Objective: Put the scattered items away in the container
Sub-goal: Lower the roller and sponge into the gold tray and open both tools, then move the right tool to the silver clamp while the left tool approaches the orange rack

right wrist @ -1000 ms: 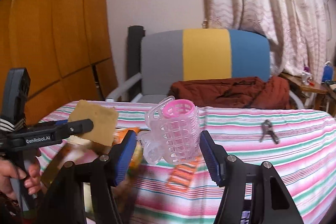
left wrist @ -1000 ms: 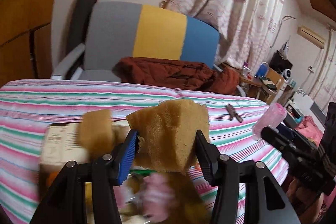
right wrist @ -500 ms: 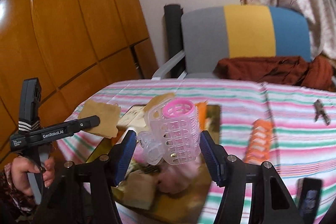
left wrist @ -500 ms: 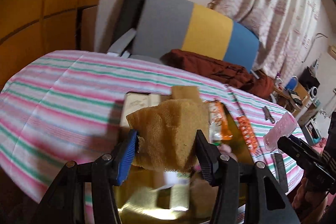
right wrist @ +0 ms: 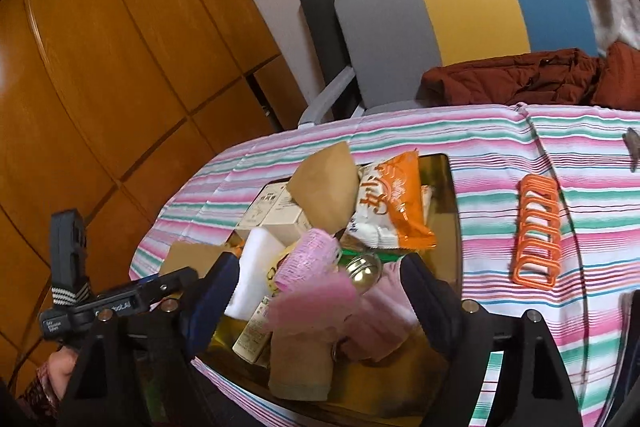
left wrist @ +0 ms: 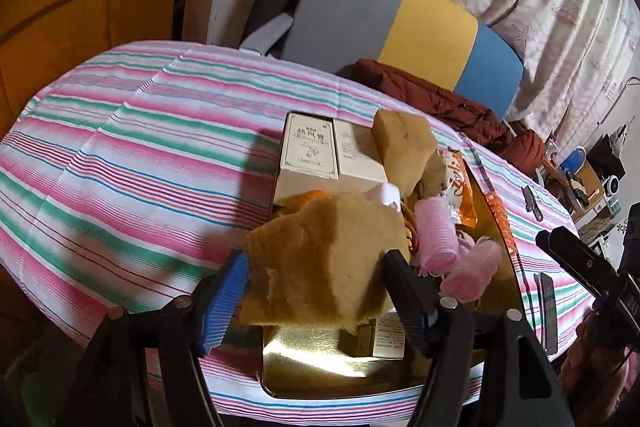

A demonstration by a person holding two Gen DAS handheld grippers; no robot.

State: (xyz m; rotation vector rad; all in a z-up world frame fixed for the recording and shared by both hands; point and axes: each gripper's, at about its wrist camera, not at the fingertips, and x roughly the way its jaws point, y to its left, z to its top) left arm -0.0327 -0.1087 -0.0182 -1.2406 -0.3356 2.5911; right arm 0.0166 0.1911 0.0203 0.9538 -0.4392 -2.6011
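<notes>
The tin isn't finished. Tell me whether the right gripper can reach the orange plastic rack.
Probably yes: the orange plastic rack lies uncovered on the striped tablecloth beside the gold tin, and the right gripper looks open.

The left black two-finger gripper with blue pads (left wrist: 316, 291) has its jaws clamped on a tan foam sponge piece (left wrist: 324, 263). The right black gripper (right wrist: 320, 291) shows spread jaws gripping nothing.

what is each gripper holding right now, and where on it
The left gripper clamps a brown sponge by its two side faces, above the gold tray. The right gripper holds nothing.
</notes>
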